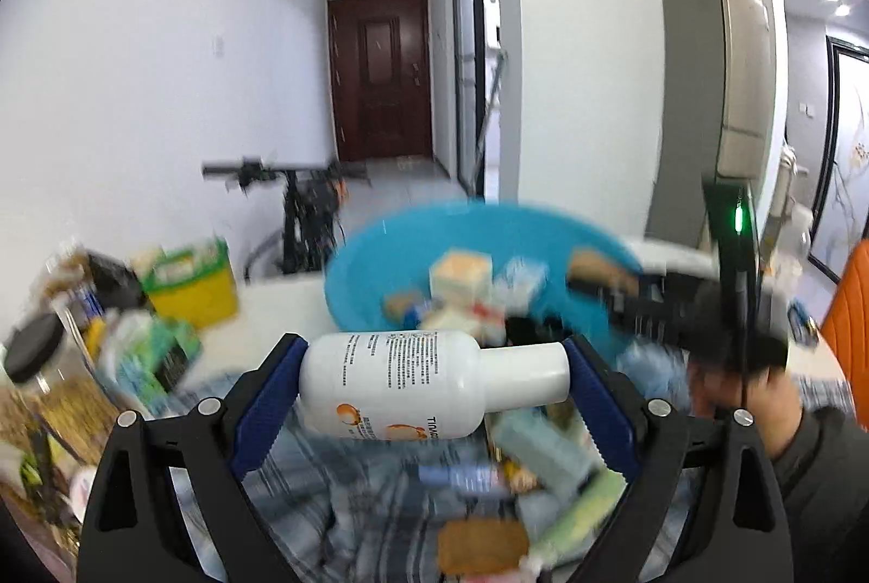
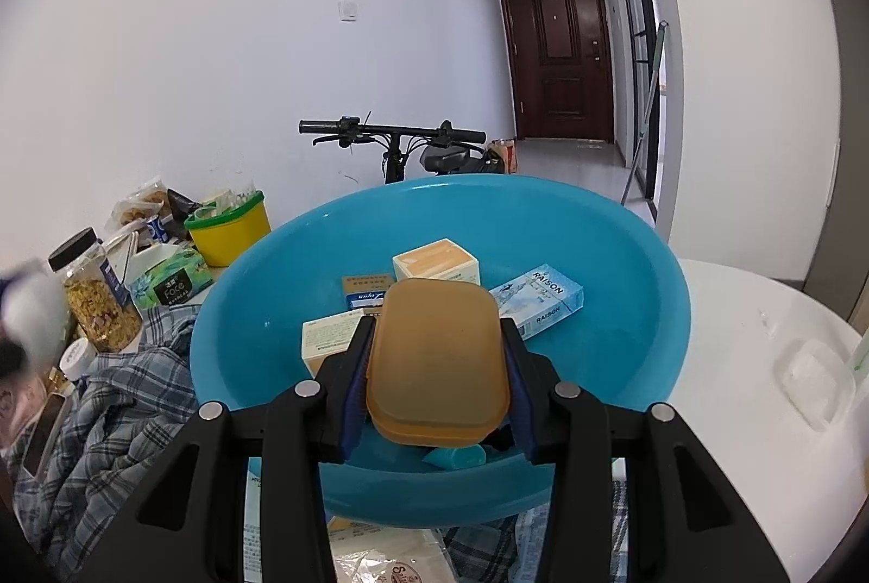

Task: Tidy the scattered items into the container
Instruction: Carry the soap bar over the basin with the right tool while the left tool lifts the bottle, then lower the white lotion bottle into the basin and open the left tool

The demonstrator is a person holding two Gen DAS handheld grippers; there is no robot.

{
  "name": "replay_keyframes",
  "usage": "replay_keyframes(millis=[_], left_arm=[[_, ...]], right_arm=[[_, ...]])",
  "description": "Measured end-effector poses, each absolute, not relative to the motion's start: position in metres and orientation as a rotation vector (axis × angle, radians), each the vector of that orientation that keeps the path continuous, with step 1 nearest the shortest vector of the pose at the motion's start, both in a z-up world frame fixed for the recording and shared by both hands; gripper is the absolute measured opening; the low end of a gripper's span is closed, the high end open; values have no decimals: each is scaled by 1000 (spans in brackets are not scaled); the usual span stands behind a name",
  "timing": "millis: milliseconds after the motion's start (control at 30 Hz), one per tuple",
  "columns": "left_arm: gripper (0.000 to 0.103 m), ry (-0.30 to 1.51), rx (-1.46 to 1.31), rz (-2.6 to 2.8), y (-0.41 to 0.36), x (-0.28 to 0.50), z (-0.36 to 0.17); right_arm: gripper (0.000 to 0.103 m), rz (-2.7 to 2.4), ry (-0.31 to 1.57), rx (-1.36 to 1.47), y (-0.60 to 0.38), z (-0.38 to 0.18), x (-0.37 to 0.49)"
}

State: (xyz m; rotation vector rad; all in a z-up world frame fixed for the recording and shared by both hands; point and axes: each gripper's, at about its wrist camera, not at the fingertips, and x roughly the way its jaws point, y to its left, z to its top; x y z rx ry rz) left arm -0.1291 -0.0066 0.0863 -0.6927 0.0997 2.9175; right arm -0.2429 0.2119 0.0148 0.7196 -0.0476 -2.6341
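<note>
My left gripper (image 1: 434, 382) is shut on a white bottle (image 1: 413, 382), held sideways above a plaid cloth (image 1: 337, 490), short of the blue basin (image 1: 380, 257). My right gripper (image 2: 437, 355) is shut on an amber soap box (image 2: 437, 355) and holds it over the blue basin (image 2: 624, 257). Several small boxes lie in the basin, among them a cream box (image 2: 437, 259) and a blue RAISON box (image 2: 543, 300). In the left wrist view the right gripper (image 1: 652, 306) shows blurred over the basin's right side.
A yellow tub (image 2: 233, 230), a tissue box (image 2: 168, 284) and a jar of dried flowers (image 2: 98, 300) stand left of the basin. Loose packets (image 1: 543, 452) lie on the plaid cloth. A clear lid (image 2: 814, 382) lies on the white table at right. A bicycle (image 2: 402, 148) stands behind.
</note>
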Motion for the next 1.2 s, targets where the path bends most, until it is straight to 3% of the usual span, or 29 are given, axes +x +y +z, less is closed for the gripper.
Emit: replay_keyframes(millis=[167,567,833,1200], left_arm=[[95,137,-620,2981,11,-156,107],[95,118,-733,2986,24,-230,75],[95,73,-783,2974,15,-251,54],[95,143,-761,3001,11,-247,41]], right_arm=[[41,-2633,-43,727,212,14,-244],[41,-2638,-56,724,212,11,-244],[41,-2642,-47,736,211,9,-246],[41,-2655,-25,716,209,9,-244]])
